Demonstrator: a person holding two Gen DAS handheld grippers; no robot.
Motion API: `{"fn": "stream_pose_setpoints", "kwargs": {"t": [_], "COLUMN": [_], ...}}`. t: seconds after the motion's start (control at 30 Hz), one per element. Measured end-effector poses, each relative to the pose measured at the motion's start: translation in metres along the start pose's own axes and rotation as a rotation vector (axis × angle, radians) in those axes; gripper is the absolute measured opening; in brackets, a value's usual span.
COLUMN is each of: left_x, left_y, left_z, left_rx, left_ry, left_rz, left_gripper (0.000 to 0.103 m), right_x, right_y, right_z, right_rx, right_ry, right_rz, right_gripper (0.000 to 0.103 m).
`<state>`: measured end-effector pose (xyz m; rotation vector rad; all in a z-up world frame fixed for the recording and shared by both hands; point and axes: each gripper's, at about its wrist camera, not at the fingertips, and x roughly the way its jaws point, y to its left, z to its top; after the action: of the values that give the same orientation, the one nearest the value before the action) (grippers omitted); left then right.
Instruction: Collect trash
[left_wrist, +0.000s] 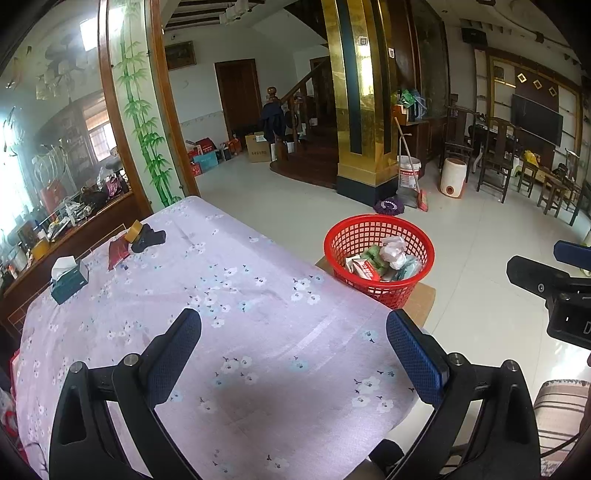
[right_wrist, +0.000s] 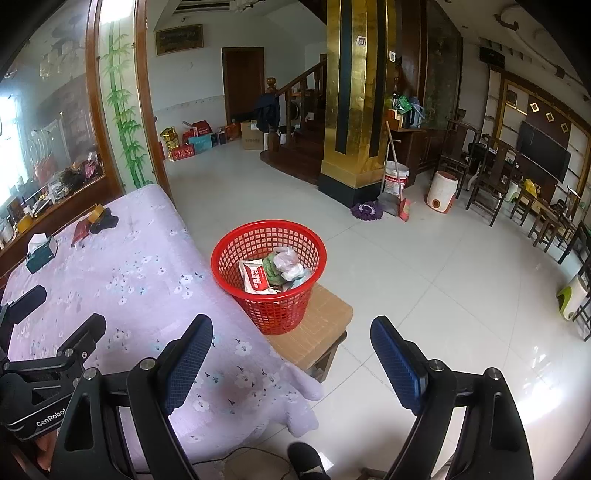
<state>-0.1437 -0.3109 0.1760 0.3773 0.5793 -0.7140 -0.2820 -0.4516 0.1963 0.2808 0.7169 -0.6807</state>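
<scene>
A red mesh basket (left_wrist: 378, 254) (right_wrist: 269, 275) stands on a low wooden stool (right_wrist: 314, 332) beside the table. It holds several pieces of trash: a red-and-white packet (right_wrist: 255, 277), a green wad and a clear plastic bag (right_wrist: 286, 260). My left gripper (left_wrist: 293, 341) is open and empty above the table's lilac floral cloth (left_wrist: 221, 295). My right gripper (right_wrist: 291, 349) is open and empty, above the table edge and the floor, in front of the basket. Each gripper shows at the edge of the other's view.
At the table's far left lie a tissue box (left_wrist: 68, 277), a red packet (left_wrist: 118, 253), a tape roll (left_wrist: 135, 230) and a black object (left_wrist: 149, 240). A gold pillar (left_wrist: 364, 96), bucket (left_wrist: 408, 171), broom, chairs (left_wrist: 496, 155) and boxes stand on the tiled floor.
</scene>
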Motion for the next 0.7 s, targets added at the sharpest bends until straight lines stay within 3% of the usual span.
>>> {"fn": "stream_pose_setpoints", "kwargs": {"t": [0.7], "left_x": [0.012], "left_y": [0.0], "left_z": [-0.006], "left_rx": [-0.004], "left_ry": [0.01], "left_rz": [-0.007], "left_gripper": [0.1], "right_x": [0.015], "right_y": [0.01], "right_z": [0.006], "right_rx": [-0.034], "right_ry": [0.032], "right_rz": [-0.001], "right_gripper": [0.09]}}
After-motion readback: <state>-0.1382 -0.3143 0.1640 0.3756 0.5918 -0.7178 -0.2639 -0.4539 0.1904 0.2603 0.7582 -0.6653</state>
